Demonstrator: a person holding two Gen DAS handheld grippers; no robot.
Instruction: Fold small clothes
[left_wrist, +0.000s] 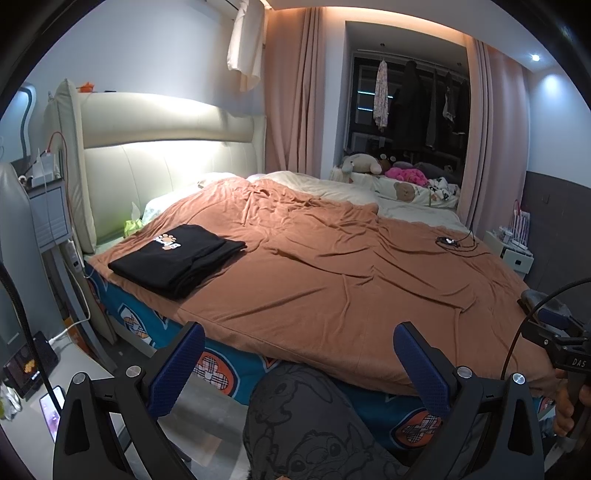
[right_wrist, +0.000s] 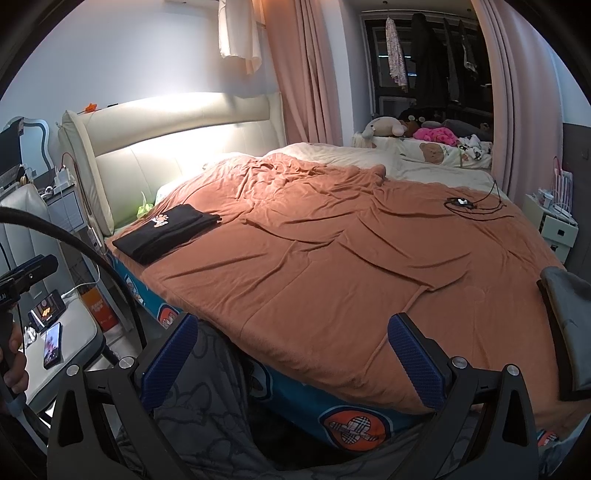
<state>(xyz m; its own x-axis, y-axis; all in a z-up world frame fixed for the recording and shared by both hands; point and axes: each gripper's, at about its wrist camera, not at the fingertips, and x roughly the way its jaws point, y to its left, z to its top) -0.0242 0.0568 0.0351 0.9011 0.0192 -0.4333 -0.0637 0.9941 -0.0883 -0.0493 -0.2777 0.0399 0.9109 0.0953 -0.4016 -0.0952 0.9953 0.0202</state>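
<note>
The left gripper (left_wrist: 299, 365) is hovering with its two blue-padded fingers (left_wrist: 181, 365) spread wide apart and gripping nothing. The right gripper (right_wrist: 291, 362) is sitting level with it, its own blue pads (right_wrist: 415, 363) standing equally far apart and empty. The person's right hand (left_wrist: 570, 404) is wrapping around that gripper's handle at the right edge of the left wrist view, and the left hand (right_wrist: 13, 360) is clasping the other handle at the left edge of the right wrist view. A patterned grey trouser leg (left_wrist: 314, 432) is showing below, between the fingers.
</note>
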